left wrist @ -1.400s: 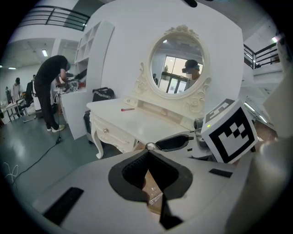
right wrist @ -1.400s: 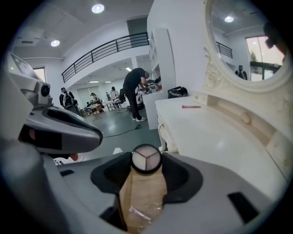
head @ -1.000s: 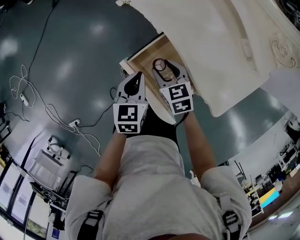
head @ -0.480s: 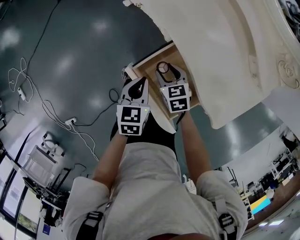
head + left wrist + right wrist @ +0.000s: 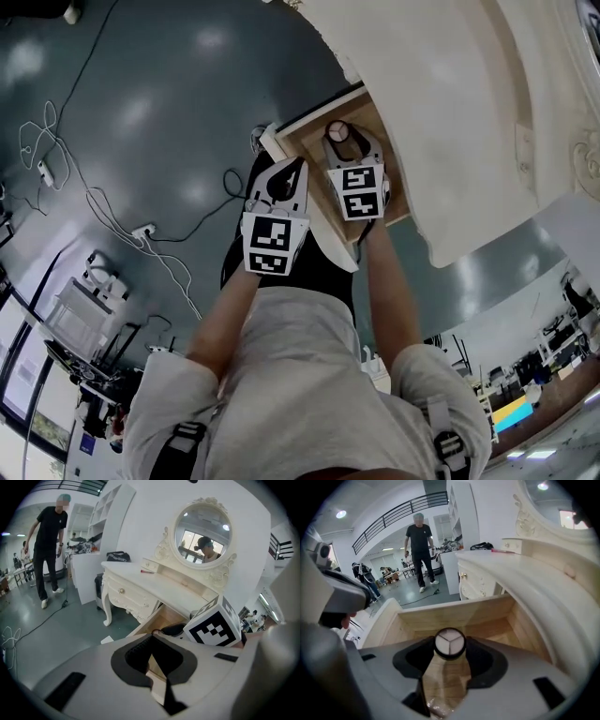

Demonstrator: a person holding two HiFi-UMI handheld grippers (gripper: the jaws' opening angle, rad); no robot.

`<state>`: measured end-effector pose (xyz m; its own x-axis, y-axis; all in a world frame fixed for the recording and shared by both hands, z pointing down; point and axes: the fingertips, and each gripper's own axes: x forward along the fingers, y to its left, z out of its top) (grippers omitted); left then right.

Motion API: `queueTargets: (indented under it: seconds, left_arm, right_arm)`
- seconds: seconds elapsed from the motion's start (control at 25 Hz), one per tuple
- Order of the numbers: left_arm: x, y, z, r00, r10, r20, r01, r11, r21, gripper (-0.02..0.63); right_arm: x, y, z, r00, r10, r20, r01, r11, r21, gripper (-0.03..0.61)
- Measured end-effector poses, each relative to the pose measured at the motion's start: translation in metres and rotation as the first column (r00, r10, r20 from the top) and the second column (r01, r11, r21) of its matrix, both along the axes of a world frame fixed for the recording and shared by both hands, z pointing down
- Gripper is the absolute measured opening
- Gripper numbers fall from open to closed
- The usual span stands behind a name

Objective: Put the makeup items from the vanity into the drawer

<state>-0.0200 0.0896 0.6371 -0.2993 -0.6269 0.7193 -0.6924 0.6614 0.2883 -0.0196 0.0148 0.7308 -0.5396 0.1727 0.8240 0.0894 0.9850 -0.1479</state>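
My right gripper point(image 5: 345, 139) is shut on a clear makeup bottle point(image 5: 450, 645) with a black-rimmed white cap point(image 5: 336, 128). It hangs over the open wooden drawer point(image 5: 454, 616) of the white vanity point(image 5: 450, 94). What shows of the drawer's floor is bare wood. My left gripper point(image 5: 296, 167) is shut with nothing in it. It sits just left of the right one, by the drawer's front edge point(image 5: 281, 142). In the left gripper view its pads point(image 5: 140, 653) meet, with the drawer point(image 5: 161, 618) beyond them. A thin red item point(image 5: 146, 572) lies on the vanity top.
The vanity top overhangs the drawer on the right point(image 5: 511, 569), under an oval mirror point(image 5: 204, 529). Cables point(image 5: 56, 178) and a power strip point(image 5: 145, 248) lie on the grey floor. A person in black point(image 5: 49, 541) stands farther off.
Both grippers have sunk toward the drawer. The right one has carried the bottle down closer to the drawer's inside.
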Motion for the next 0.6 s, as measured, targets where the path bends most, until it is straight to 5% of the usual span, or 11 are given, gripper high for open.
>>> queueTargets:
  seconds: [0.6]
  left_arm:
    - [-0.001,0.006,0.009,1.000,0.022,-0.011,-0.022,1.000,0.003,0.006]
  right_arm:
    - [0.008,0.001,0.023,0.998,0.028,-0.047,-0.026,0.999,0.040,0.223]
